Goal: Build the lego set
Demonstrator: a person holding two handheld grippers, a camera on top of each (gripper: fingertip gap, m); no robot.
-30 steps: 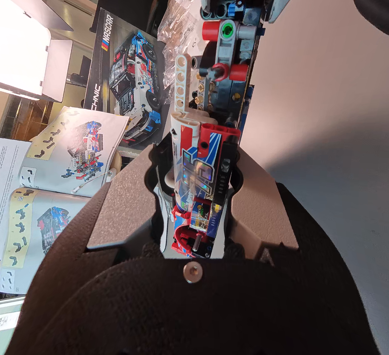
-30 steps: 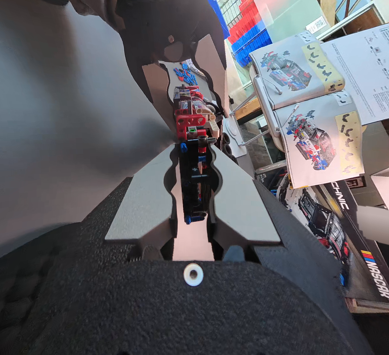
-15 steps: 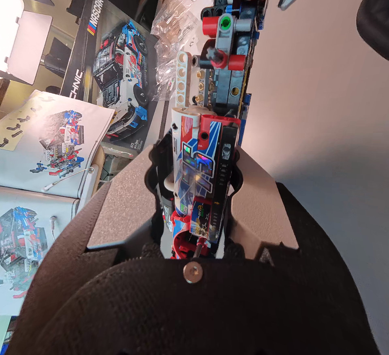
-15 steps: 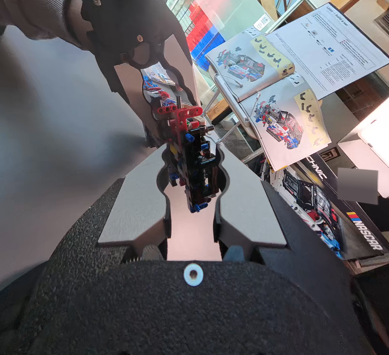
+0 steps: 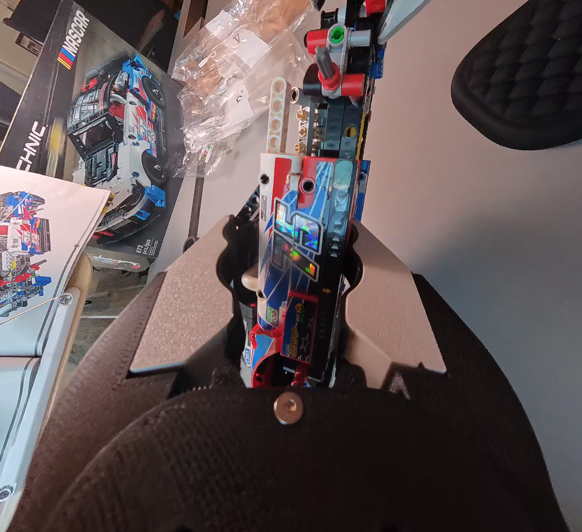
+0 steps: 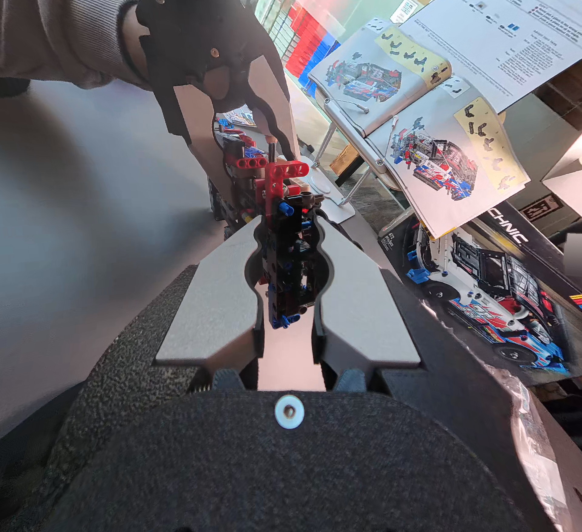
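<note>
Lego car (image 5: 302,252) pinched at both ends: left tool (image 5: 291,227) clamps the stickered body, right tool (image 6: 288,233) the chassis. Best keep both grips firm, turn together.

I see my left gripper (image 5: 291,280) and right gripper (image 6: 288,268) with flat grey fingers (image 6: 217,299) with wavy inner edges, on rough black bodies with one silver screw (image 5: 288,407) each, and a grey ribbed sleeve (image 6: 56,25).
</note>
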